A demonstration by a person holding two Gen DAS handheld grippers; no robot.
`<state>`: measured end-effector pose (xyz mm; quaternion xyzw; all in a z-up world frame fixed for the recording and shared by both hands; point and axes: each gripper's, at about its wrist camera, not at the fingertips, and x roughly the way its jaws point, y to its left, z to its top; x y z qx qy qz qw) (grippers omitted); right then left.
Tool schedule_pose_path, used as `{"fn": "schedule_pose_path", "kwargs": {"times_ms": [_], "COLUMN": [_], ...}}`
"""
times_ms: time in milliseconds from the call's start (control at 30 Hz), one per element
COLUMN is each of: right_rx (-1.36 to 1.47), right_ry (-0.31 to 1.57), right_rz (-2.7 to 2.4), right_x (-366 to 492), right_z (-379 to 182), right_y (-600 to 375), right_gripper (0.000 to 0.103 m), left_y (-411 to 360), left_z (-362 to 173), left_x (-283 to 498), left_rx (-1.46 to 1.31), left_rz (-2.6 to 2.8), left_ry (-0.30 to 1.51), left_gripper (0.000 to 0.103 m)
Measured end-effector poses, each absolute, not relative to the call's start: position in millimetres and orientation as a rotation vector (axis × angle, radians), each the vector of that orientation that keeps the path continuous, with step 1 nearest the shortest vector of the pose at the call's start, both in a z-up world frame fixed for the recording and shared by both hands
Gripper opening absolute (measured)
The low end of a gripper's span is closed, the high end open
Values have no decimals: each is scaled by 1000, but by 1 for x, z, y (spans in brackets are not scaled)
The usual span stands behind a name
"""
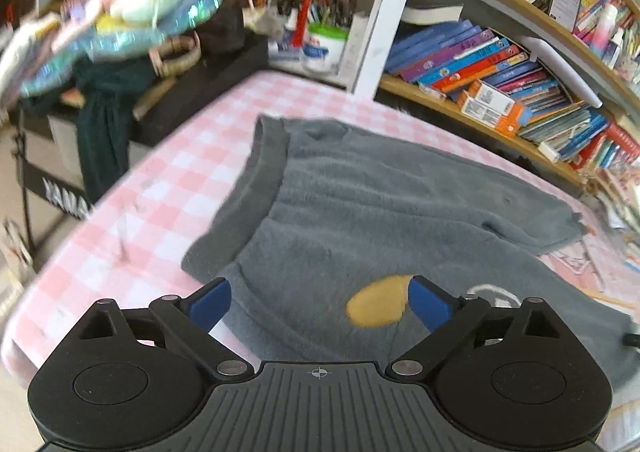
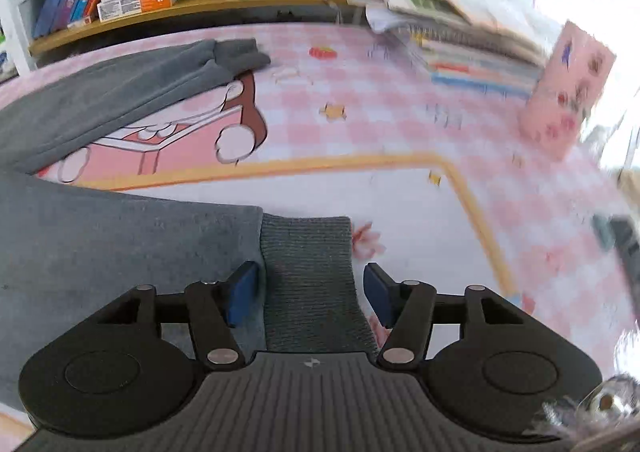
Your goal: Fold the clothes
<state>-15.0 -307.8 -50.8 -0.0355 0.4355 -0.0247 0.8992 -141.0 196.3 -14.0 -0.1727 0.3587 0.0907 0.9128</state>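
On the left, a grey fleece sweatshirt (image 1: 360, 211) is seen spread on a worktop covered by a pink checked cloth (image 1: 160, 187); its ribbed hem lies toward the far left, and a yellow patch (image 1: 378, 306) shows on its front. The left hand-held gripper (image 1: 320, 302) is held over the near part of the garment with its jaws wide apart and nothing between them. To the right, one sleeve (image 2: 120, 91) is laid out across the cloth toward the bookshelf (image 2: 180, 7). The right hand-held gripper (image 2: 306, 292) is opened around the ribbed cuff (image 2: 308, 252) of the nearer sleeve, the blue pads set to either side of it without pinching. A sleeve fold is judged to be in hand. Next, the cuff would need to be pinched and carried across the body.
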Motion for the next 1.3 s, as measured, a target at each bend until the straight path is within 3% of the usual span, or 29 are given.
{"fn": "schedule_pose_path", "kwargs": {"times_ms": [67,100,167,200,233,267,333,400,633,1300], "right_rx": [-105,-120,-104,-97,-89,-83,-70,-61,-34,10], "right_ry": [884,875,849,836,825,837,861,878,913,879], "right_rz": [-67,-74,-32,-11,9,27,64,81,80,10], "right_x": [-18,-19,-31,-37,-44,-47,-54,-59,-64,-86], "right_z": [-46,-43,-38,-35,-32,-35,-41,-45,-51,-41], "right_y": [-299,-294,-284,-279,-274,-270,-261,-256,-253,-255], "right_gripper": [54,52,52,52,51,50,47,44,43,39], "left_y": [198,199,201,202,204,205,210,218,265,244], "left_z": [-16,-17,-20,-21,-25,-28,-38,-48,-61,-37], "left_x": [-140,-137,-131,-128,-122,-116,-104,-97,-111,-129], "left_rx": [-353,-355,-359,-361,-377,-394,-411,-435,-539,-423], "left_rz": [161,151,131,121,94,67,43,79,258,165], "left_ry": [731,737,749,755,773,790,825,854,819,748], "left_gripper": [92,85,64,46,34,29,8,1,0,5]}}
